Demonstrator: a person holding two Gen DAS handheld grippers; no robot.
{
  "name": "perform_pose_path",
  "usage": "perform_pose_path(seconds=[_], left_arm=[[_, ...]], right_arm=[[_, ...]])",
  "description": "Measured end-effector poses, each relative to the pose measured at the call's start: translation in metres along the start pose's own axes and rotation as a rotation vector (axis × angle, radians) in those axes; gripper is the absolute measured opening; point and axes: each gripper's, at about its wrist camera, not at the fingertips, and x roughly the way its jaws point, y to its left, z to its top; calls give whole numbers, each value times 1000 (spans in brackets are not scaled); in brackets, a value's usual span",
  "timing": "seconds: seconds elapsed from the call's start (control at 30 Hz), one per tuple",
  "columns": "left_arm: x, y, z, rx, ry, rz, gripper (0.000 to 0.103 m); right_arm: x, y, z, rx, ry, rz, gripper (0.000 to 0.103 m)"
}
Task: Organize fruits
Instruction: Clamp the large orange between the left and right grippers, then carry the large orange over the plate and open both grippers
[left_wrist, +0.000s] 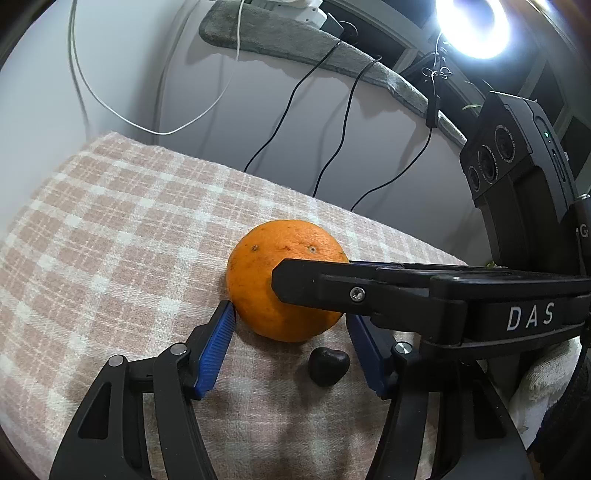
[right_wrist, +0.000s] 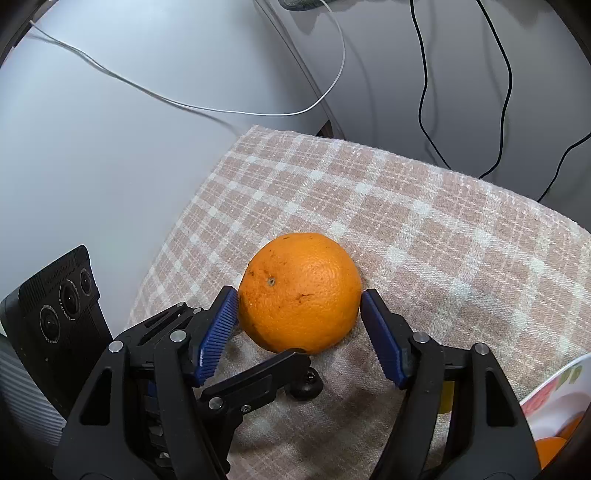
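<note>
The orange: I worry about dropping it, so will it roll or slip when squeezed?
The orange is round and lies loose on the checked cloth, so a one-sided nudge would probably roll it. Its pebbled peel and the right claw's ribbed blue pads should grip well. It looks firm.

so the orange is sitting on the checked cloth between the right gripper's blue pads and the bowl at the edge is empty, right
Not quite: the bowl is not empty. The right wrist view shows orange fruit inside it. The rest holds: the orange sits on the checked cloth between the right gripper's blue pads.
</note>
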Motion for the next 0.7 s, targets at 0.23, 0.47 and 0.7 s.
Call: perform_pose_path(seconds=[0.23, 0.47, 0.7], left_arm=[[-6, -6, -5, 23, -15, 18, 61], [-20, -18, -7, 38, -47, 23, 61], [-35, -41, -9, 78, -82, 25, 61]], right_arm=[[-5, 1, -3, -8, -21, 1, 71], [-19, 6, -6, -25, -46, 5, 70], [-46, 8, -12, -41, -95, 2, 70]])
